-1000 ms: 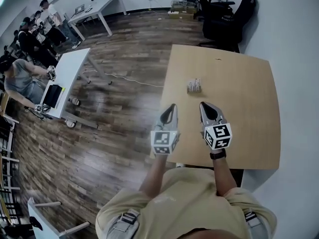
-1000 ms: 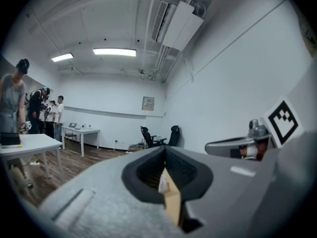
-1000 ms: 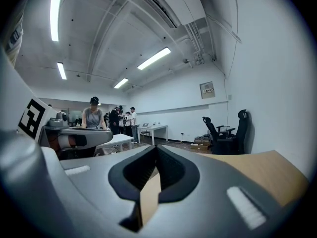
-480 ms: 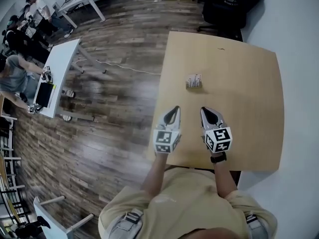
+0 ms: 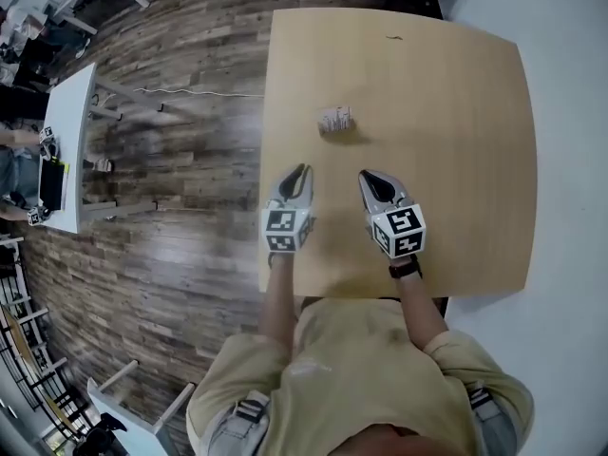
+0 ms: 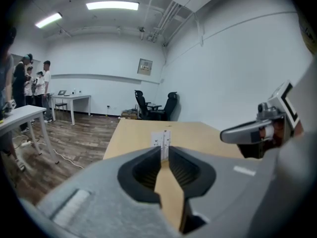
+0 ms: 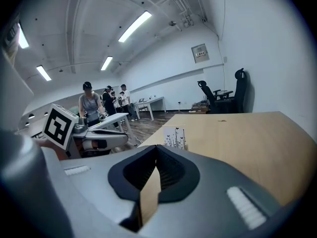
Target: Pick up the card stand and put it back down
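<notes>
The card stand (image 5: pixel 335 120) is standing upright on the light wooden table (image 5: pixel 456 112), in the left half of the top and nearer to its far edge. It is a small white card with dark marks, apart from both grippers.

The person is holding the two grippers side by side over the near part of the table, both pointing forward and sloping a little down. The left gripper (image 5: pixel 302 170) is staying close to the table's left edge, and the right gripper (image 5: pixel 366 176) is just beside it, toward the middle. The stand is lying ahead of them, about between the two lines along which they are pointing.

In the left gripper view the jaws are standing a little apart. They have just been opening, and a thin slit is showing between the tips. They are gripping nothing; through the slit the stand is showing, farther away on the table. In the right gripper view the jaws are meeting at their tips, clenched on nothing, and only the wood of the table is showing through the hollow behind the tips.

Around the table a dark wooden floor (image 5: pixel 180 179) is showing, with a white desk (image 5: pixel 68 131) well apart at the left. Black office chairs (image 6: pixel 153 104) are standing beyond the far end of the table.
</notes>
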`<state>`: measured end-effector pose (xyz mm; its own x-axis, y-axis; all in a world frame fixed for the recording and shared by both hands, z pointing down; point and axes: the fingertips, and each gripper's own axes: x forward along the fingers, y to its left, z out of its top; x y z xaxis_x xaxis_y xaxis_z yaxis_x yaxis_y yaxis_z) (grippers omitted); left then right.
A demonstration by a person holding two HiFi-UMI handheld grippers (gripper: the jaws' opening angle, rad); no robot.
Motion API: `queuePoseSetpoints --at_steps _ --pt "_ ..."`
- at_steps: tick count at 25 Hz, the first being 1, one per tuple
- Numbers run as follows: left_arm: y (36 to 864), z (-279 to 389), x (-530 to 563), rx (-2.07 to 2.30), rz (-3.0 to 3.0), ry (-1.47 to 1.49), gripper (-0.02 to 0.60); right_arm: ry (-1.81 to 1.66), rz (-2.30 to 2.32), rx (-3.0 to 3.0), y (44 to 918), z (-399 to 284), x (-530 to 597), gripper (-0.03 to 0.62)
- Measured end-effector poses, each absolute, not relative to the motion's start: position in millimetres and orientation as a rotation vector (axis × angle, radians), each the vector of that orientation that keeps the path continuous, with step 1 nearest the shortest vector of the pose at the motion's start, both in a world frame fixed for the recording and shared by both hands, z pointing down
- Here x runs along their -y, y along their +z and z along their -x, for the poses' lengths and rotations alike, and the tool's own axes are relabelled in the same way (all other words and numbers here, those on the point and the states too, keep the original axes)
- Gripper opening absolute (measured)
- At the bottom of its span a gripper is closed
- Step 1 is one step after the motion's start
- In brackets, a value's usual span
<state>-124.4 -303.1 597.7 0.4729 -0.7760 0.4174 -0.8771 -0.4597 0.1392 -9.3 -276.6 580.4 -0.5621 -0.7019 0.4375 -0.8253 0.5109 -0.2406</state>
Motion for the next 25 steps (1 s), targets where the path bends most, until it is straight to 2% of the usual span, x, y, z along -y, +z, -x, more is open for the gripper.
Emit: queuePoseSetpoints --at_steps 5,15,21,25 --pt "641.8 115.7 343.0 1.305 -2.377 0.510 0.119 0.692 -1.301 2.433 607.2 -6.1 303.4 0.005" --pt "714.3 96.7 412.6 1.139 -2.438 0.705 0.310 0.820 -1.326 2.374 661.5 -18.8 330.2 0.005" --pt "741.9 77.5 441.2 1.045 -2.483 0.824 0.314 0.867 -1.346 2.348 676.1 -22.8 335.2 0.005" --pt "749.8 66.5 449.4 1.000 -2.510 0.881 0.254 0.876 -1.349 2.338 680.3 -24.5 332.1 0.005"
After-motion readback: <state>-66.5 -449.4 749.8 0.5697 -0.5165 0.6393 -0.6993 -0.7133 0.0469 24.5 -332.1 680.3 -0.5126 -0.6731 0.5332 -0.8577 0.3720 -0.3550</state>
